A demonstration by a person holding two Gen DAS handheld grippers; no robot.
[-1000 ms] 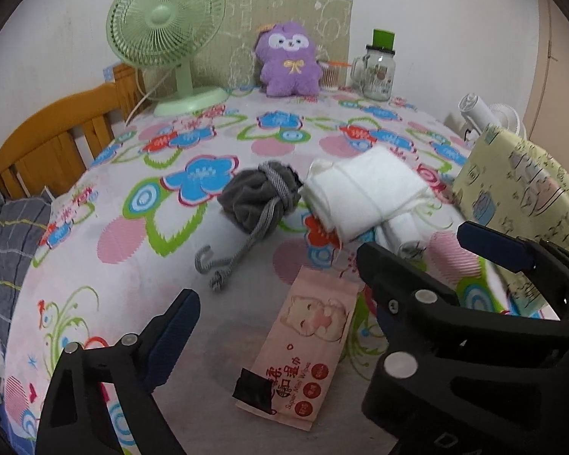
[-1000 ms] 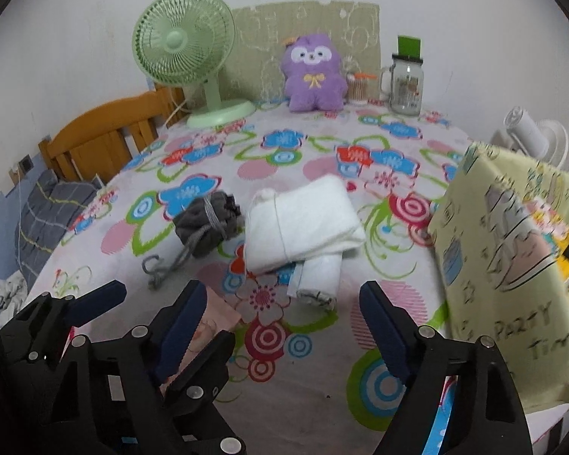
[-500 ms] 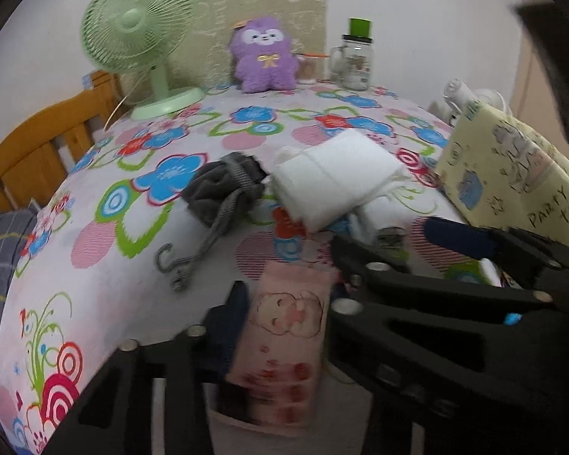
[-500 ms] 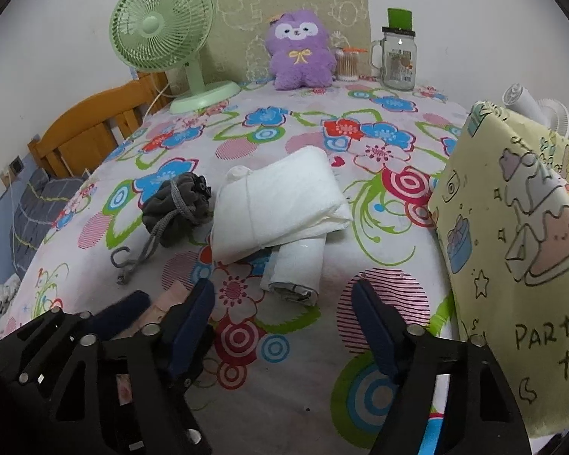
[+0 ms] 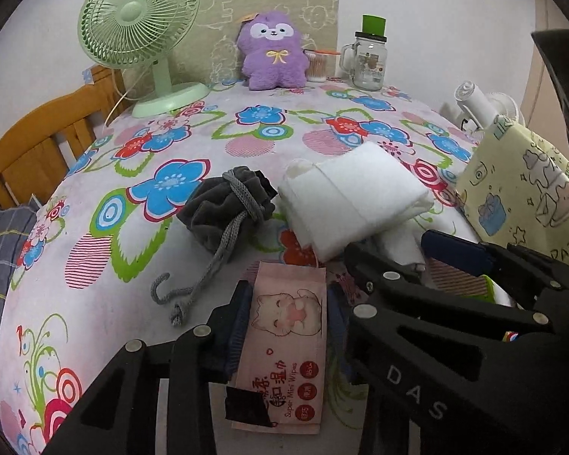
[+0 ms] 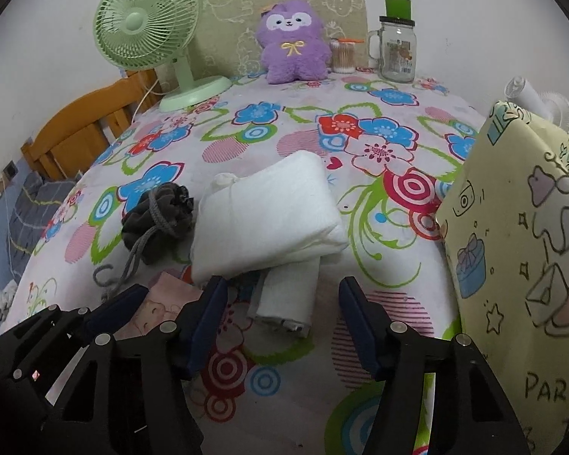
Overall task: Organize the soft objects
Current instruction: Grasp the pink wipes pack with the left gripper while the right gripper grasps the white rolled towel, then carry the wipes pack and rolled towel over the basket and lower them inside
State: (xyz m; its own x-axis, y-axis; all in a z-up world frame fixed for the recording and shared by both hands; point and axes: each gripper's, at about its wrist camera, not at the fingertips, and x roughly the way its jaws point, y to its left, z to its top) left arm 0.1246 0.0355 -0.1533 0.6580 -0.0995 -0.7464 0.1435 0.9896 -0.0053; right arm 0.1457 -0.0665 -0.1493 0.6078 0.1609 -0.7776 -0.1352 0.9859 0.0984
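Since the earlier frame, the left gripper (image 5: 288, 311) has narrowed from wide open until its blue-padded fingers (image 5: 237, 318) clamp the long sides of the flat pink wet-wipes packet with a cartoon cat print (image 5: 286, 345). That packet lies on the flower-printed tablecloth (image 5: 106, 276), just on the camera side of the folded white cloth bundle (image 5: 354, 199), which serves as the landmark.

The right gripper (image 6: 280, 314) has advanced towards the bundle, and its jaws are closing. Between its fingers lies the small rolled white cloth (image 6: 290, 295), which protrudes from under the near edge of the bundle; the pads stand clear of the roll on both sides, so this gripper is not yet grasping anything.

Left of the bundle, nearly touching it, sits the grey drawstring fabric pouch (image 5: 223, 204), its cord trailing towards the camera. Right of the bundle stands the yellow cartoon-printed bag (image 6: 519, 250). Well beyond the bundle, at the far table edge against the wall, stand the purple plush toy (image 6: 292, 47), the pale green table fan (image 6: 151, 30) and the glass jar mug with a green lid (image 6: 396, 51).
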